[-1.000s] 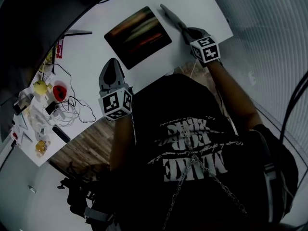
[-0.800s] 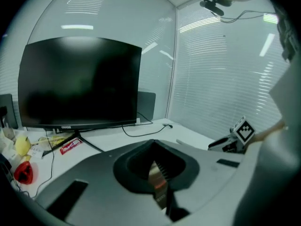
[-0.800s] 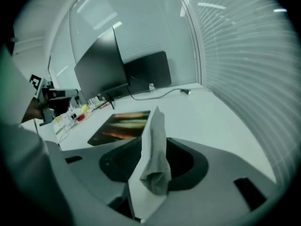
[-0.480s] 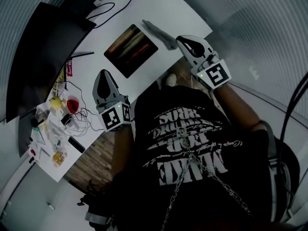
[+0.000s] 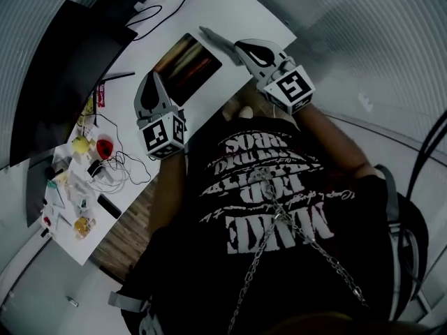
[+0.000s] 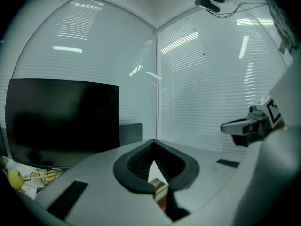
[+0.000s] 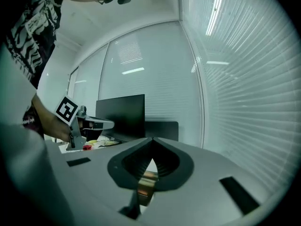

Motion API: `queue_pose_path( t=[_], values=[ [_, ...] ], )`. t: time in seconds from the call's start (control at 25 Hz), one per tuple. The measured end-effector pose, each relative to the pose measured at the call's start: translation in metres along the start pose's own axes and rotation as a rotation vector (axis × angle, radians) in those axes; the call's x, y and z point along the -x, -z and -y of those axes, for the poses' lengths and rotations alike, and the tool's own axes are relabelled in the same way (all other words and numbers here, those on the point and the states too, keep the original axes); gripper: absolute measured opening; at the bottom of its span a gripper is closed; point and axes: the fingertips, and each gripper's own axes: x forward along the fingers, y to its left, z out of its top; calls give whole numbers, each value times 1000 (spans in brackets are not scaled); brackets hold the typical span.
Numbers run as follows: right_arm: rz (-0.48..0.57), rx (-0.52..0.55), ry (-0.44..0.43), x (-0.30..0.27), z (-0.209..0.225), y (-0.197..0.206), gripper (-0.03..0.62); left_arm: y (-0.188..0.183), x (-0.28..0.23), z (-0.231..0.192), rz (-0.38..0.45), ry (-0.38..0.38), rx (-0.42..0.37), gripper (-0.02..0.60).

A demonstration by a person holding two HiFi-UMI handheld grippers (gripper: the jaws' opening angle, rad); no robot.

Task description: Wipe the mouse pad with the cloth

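Beside the mouse pad (image 5: 187, 65), left tongs (image 5: 154, 77) and right tongs (image 5: 243, 46) hover clenched, empty.

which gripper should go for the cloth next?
Right. The right gripper has its tip by the cloth, which lies along the right edge of the mouse pad; the left gripper is across the pad from it. Both are shut and empty, so it must open first.

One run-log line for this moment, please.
left gripper: shut, empty, above desk | right gripper: fingers just closed, empty | cloth: on desk beside mouse pad, not held
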Motion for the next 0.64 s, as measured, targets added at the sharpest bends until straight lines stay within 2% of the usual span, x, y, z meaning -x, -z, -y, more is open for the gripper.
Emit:
queue_pose_path(
  t=[0.32, 0.64],
  values=[
    [-4, 10, -12, -2, 1, -2, 0, -2, 5, 7, 5, 8, -18, 5],
    [-14, 7, -14, -1, 5, -1, 0, 3, 12, 7, 1, -17, -4, 5]
  ],
)
